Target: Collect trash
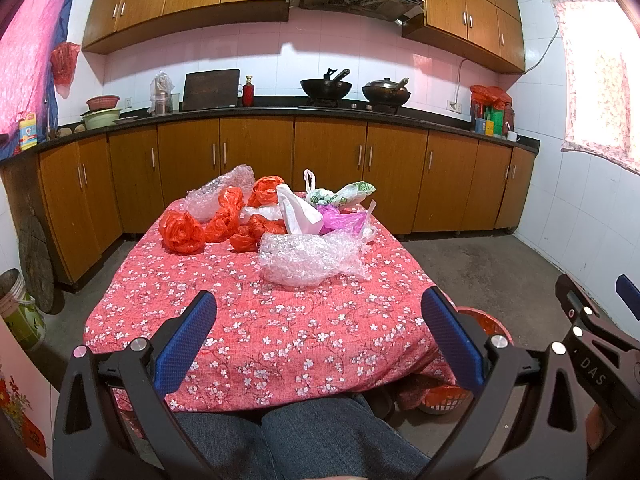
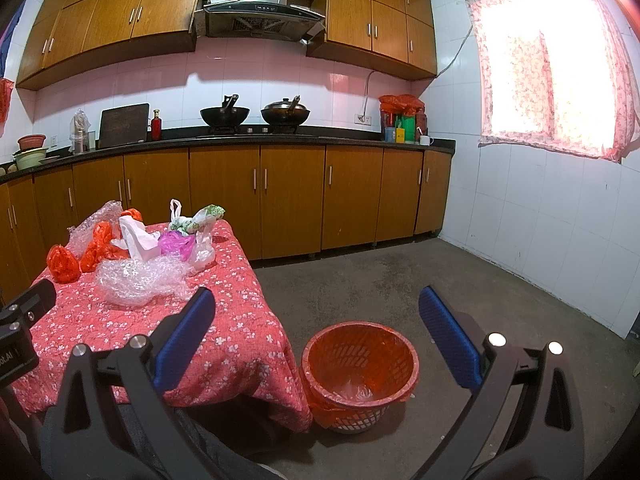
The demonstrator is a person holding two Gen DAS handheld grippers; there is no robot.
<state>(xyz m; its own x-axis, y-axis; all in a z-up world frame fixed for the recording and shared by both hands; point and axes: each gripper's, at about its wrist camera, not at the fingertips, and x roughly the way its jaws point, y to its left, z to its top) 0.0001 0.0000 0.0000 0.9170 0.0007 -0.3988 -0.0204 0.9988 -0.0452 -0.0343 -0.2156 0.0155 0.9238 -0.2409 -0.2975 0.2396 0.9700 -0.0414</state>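
Clear bubble wrap (image 1: pixel 310 258) lies nearest on the floral tablecloth (image 1: pixel 256 328), straight ahead of the spread, empty left gripper (image 1: pixel 320 336); the right gripper (image 2: pixel 318 338), also spread and empty, hovers nearer the red basket (image 2: pixel 360 368).

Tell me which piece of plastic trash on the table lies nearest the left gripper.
The clear bubble wrap bundle at the front of the pile; the red bags and the purple bag lie farther back.
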